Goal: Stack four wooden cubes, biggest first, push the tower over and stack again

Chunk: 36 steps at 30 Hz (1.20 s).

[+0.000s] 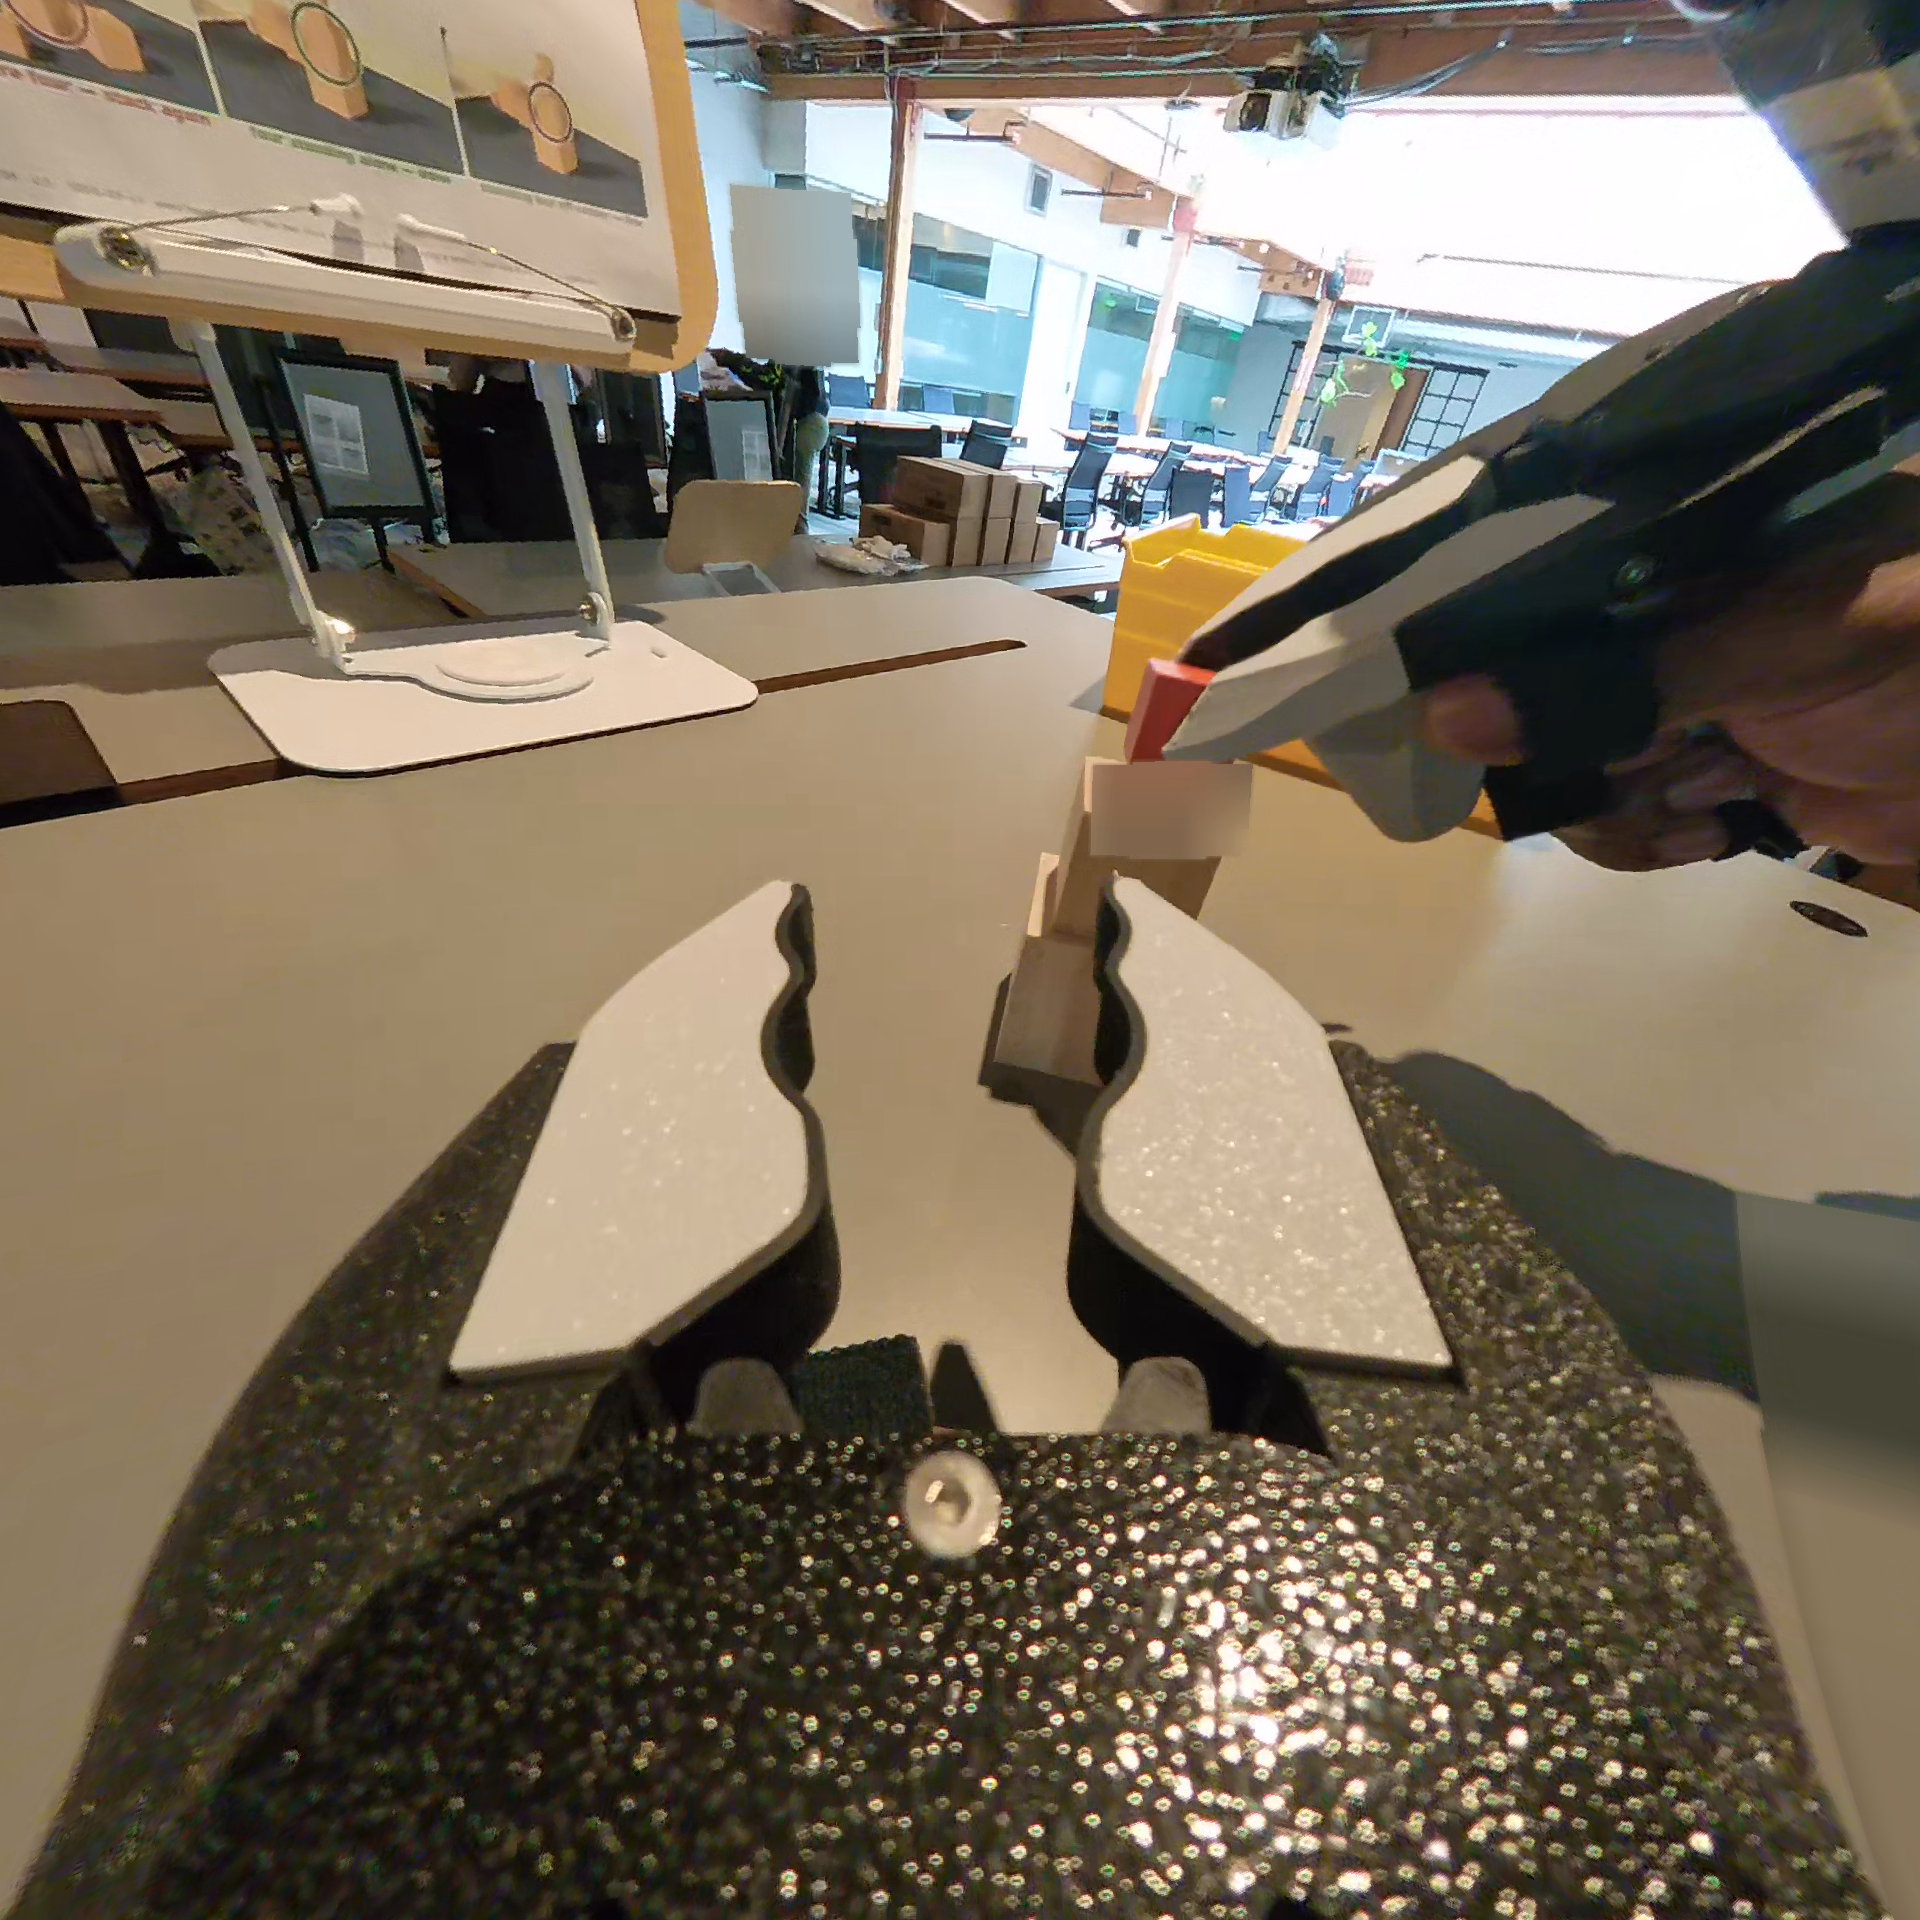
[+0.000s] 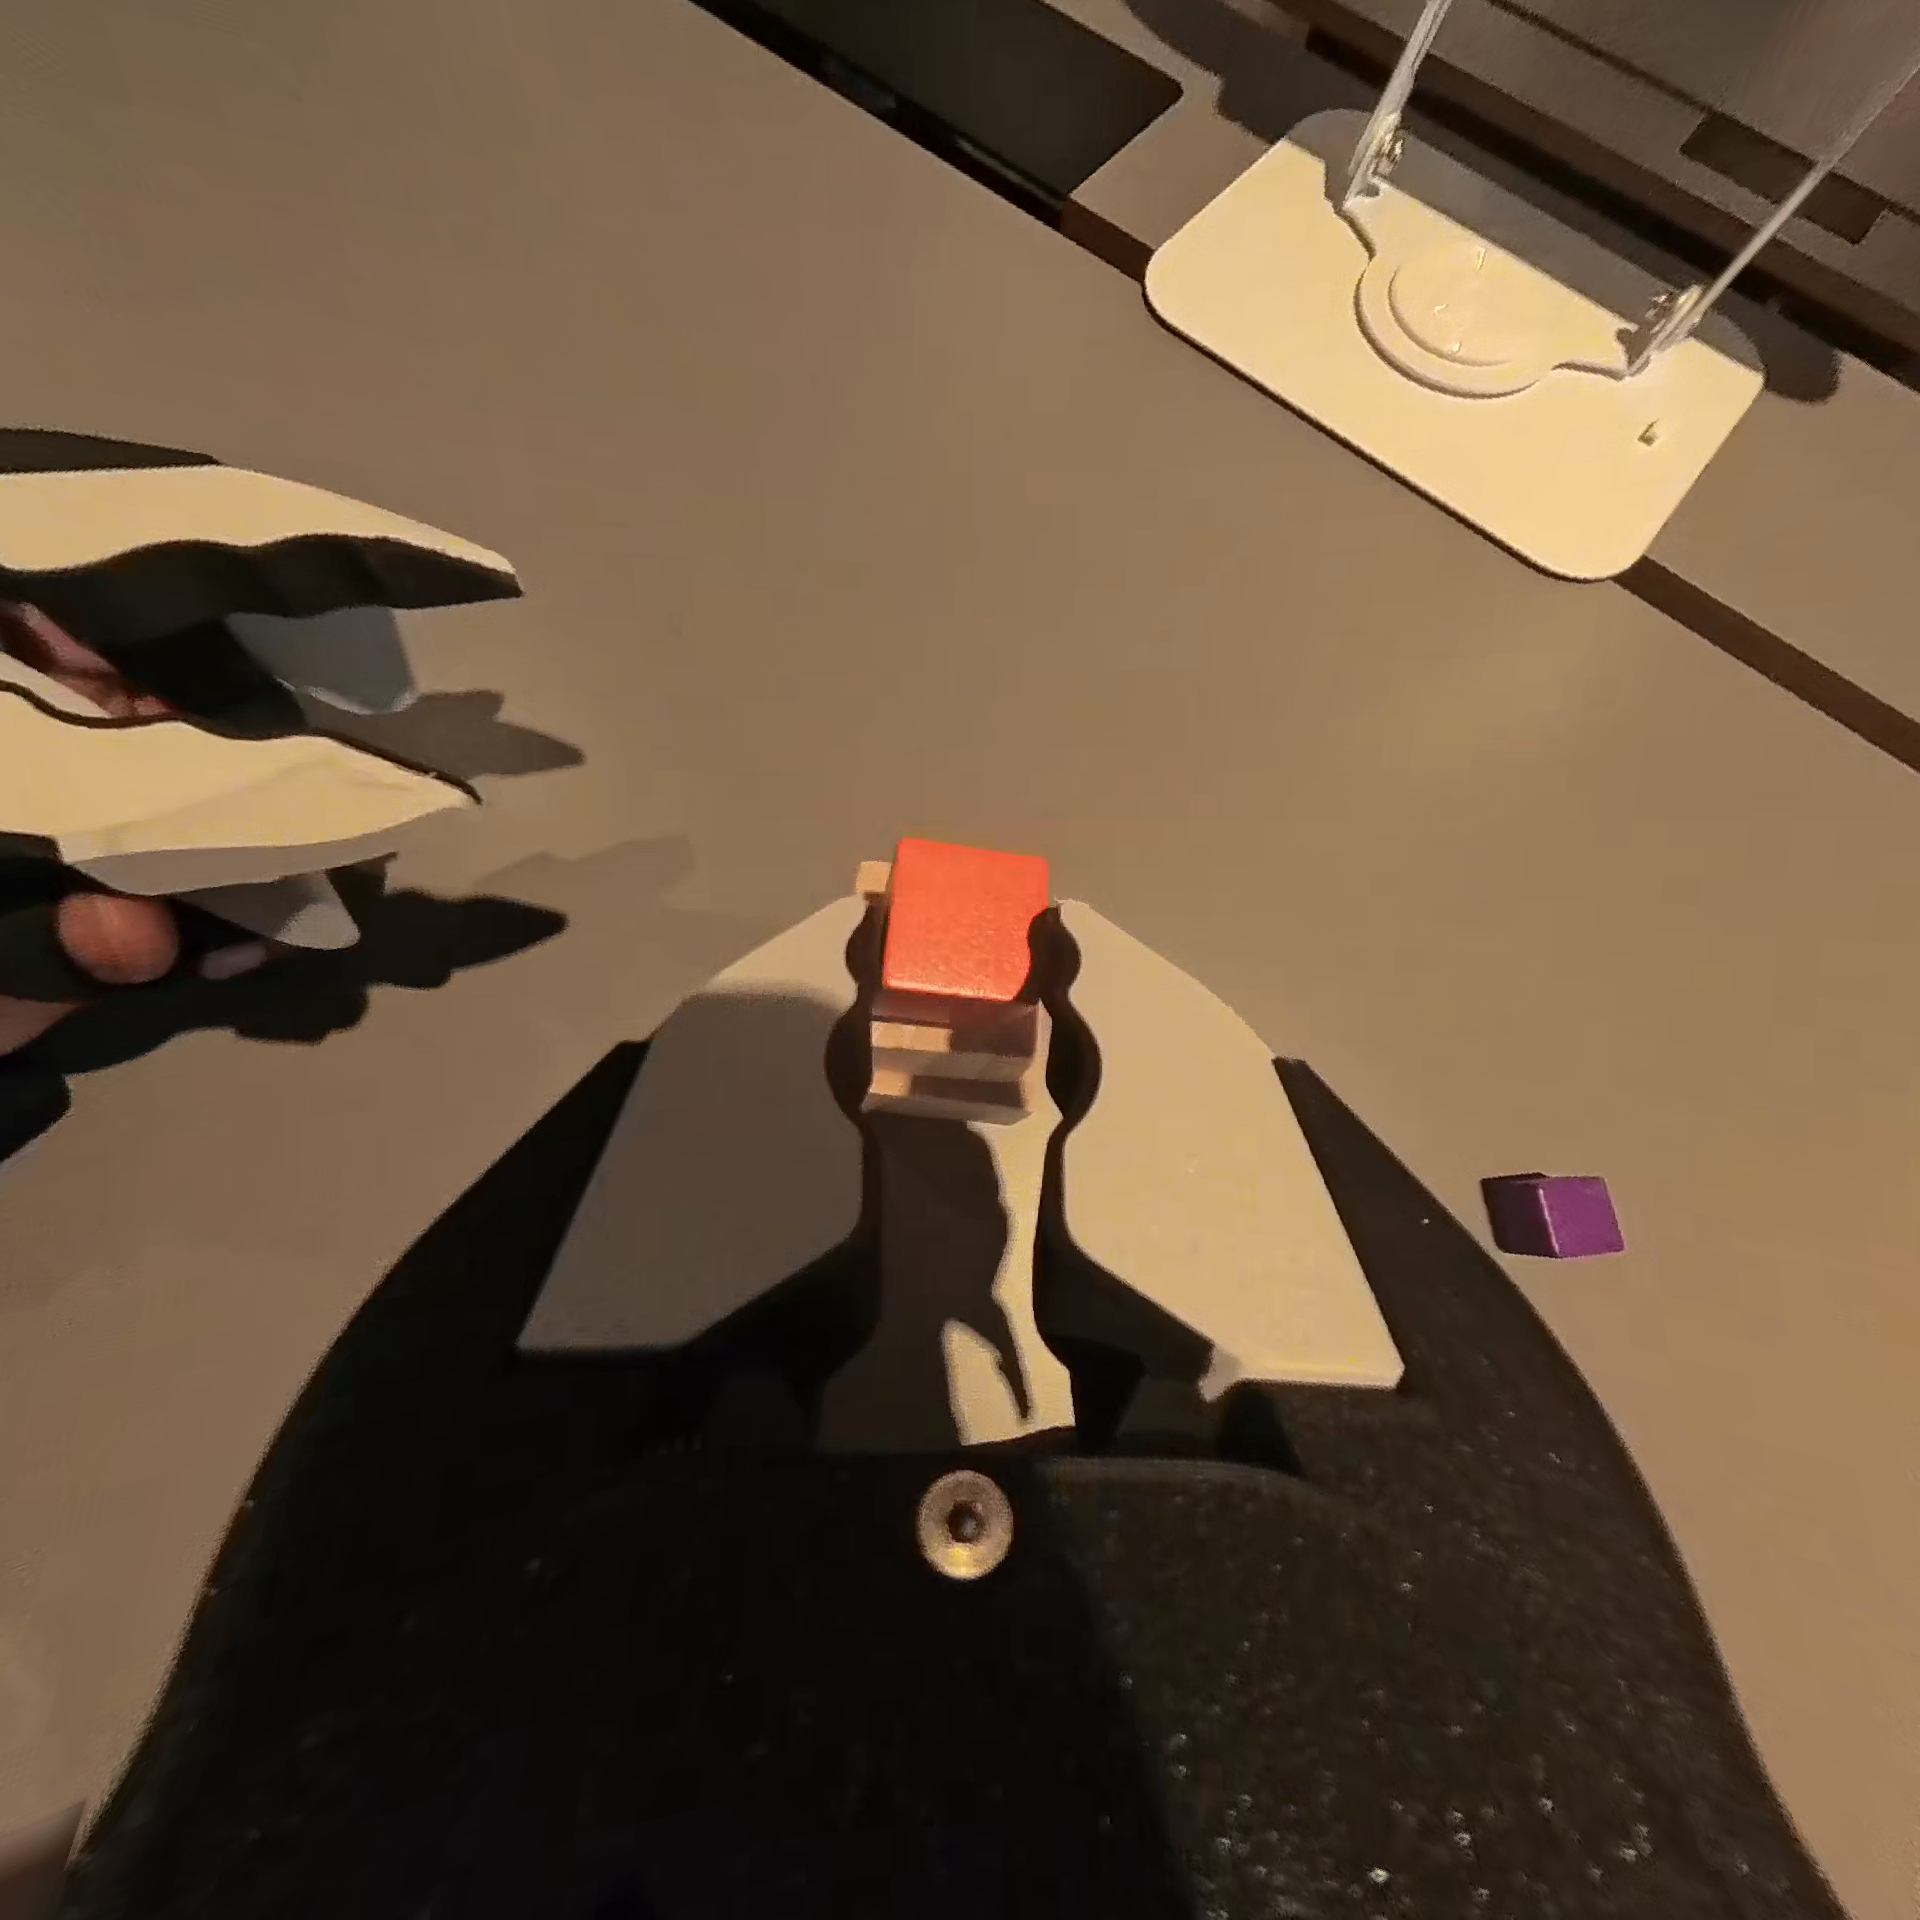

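Low over the grey bench (image 1: 520, 935), the left gripper (image 1: 951, 935) hangs with its jaws spread and nothing between them, just short of a tower of pale wooden cubes (image 1: 1132, 883). Above the tower, the right gripper (image 2: 961, 920) clamps a red cube (image 2: 961, 920) at its fingertips, on or just over the top block. A purple cube (image 2: 1553, 1214) lies apart on the bench; beyond stands a white stand (image 1: 488, 696).

Your left gripper (image 1: 951, 997) hovers low with jaws spread wide and empty, while your right gripper (image 2: 961, 935) is angled downward, jaws clamped.
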Each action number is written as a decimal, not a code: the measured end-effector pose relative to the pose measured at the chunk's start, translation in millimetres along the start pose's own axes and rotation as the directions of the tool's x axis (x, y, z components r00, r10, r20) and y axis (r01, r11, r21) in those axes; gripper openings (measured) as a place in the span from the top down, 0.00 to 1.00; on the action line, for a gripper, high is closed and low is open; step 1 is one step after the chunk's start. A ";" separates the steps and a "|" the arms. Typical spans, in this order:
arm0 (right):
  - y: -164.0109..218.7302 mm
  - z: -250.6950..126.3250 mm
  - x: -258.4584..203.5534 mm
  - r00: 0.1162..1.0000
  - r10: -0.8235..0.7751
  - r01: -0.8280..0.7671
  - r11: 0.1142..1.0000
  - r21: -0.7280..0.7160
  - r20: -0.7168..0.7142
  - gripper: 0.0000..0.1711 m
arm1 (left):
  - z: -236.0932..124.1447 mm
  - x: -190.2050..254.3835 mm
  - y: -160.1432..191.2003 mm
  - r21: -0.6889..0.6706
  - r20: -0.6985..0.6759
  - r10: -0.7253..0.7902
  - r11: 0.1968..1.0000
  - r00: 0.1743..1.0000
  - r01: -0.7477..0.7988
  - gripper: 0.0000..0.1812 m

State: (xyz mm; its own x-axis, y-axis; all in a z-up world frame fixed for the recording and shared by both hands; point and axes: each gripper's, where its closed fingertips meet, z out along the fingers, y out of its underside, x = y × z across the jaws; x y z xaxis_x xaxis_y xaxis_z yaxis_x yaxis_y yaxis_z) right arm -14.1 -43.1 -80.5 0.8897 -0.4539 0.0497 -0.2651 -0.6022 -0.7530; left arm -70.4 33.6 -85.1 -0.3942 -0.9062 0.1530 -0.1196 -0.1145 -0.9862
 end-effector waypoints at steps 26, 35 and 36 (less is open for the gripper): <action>23.4 -37.1 28.0 0.998 0.038 -0.049 0.974 0.220 0.055 0.70 | -0.1 -6.3 -0.1 0.000 -0.005 -0.067 0.998 0.998 0.067 0.73; 110.4 -36.6 143.0 0.931 0.350 -0.313 0.911 0.268 -0.101 0.72 | -6.0 -20.3 -8.3 0.034 0.167 0.168 0.984 0.972 -0.176 0.74; 111.7 -32.5 143.6 0.933 0.347 -0.313 0.913 0.263 -0.094 0.72 | -6.3 -20.4 -9.4 0.038 0.186 0.205 0.976 0.961 -0.215 0.74</action>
State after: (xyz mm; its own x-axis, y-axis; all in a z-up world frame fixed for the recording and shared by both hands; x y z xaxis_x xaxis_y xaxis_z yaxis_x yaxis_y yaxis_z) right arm 72.0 -196.9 -136.2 0.7031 -0.6944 -0.1530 -0.4227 -0.2351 -0.8753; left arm -67.0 55.8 -78.6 -0.2341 -0.9699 -0.0666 0.0023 0.0679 -0.9977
